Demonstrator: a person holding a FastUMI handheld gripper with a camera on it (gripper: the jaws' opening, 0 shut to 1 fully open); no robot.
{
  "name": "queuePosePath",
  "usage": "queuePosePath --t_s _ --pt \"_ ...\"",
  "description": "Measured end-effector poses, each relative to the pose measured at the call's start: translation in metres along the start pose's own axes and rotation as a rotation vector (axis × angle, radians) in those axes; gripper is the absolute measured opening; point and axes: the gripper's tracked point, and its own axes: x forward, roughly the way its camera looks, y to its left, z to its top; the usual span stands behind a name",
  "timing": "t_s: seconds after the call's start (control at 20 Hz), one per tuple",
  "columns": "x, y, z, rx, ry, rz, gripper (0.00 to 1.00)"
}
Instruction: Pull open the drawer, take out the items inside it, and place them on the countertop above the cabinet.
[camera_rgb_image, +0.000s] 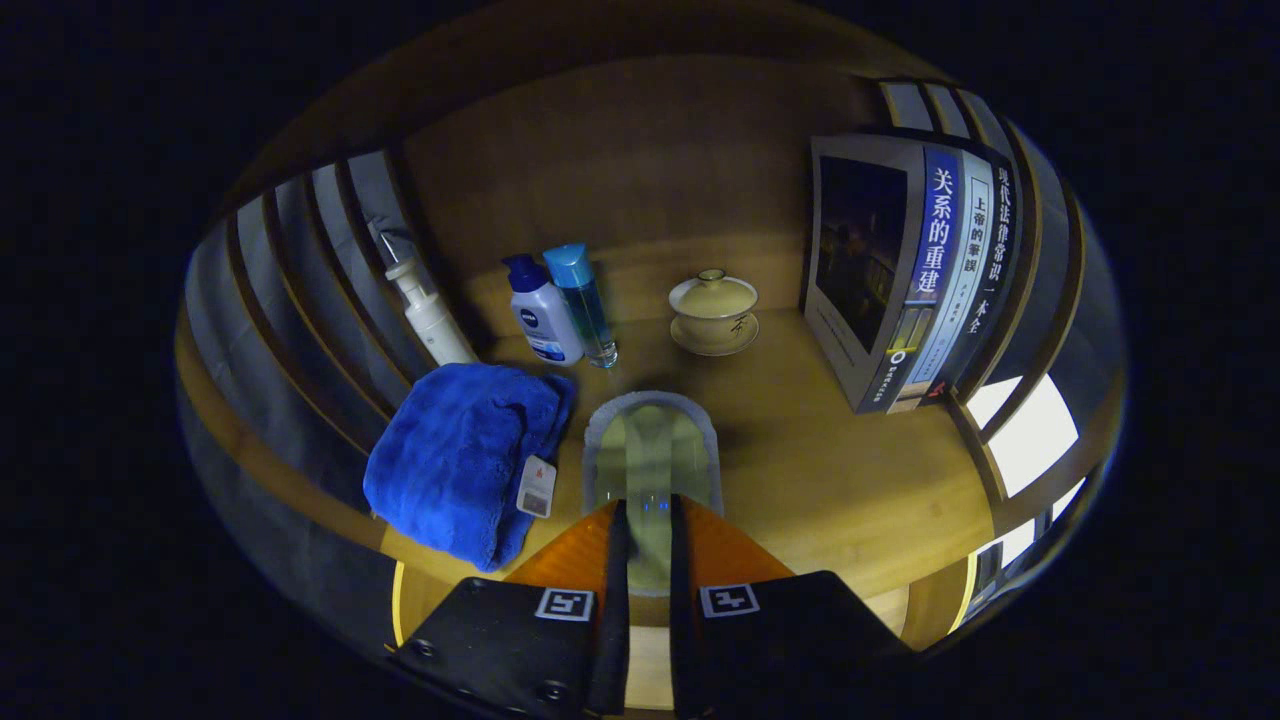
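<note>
My gripper (648, 508) is shut on a flat pale green item with a grey rim (650, 440). The item sticks out ahead of the fingertips, over the wooden countertop (830, 480); whether it rests on the wood I cannot tell. Its near end is hidden between the fingers. A folded blue towel (460, 455) with a small tag lies on the countertop just left of the fingers.
Beyond the towel stand a white pump bottle (430, 315), a white bottle with a blue cap (542, 315) and a clear blue bottle (585, 305). A lidded tea cup on a saucer (713, 312) sits at the back. Upright books (900, 280) stand on the right. Slatted sides flank the shelf.
</note>
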Motion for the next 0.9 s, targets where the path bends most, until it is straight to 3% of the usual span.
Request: queuePosePath --t_s 0.6,0.8,0.9 --pt "0.014 -0.009 0.000 -0.019 -0.020 -0.022 0.32" --pt "0.015 -0.010 -0.004 -0.035 -0.021 -0.027 0.87" --pt "0.016 -0.009 -0.005 -0.025 -0.024 -0.028 0.89"
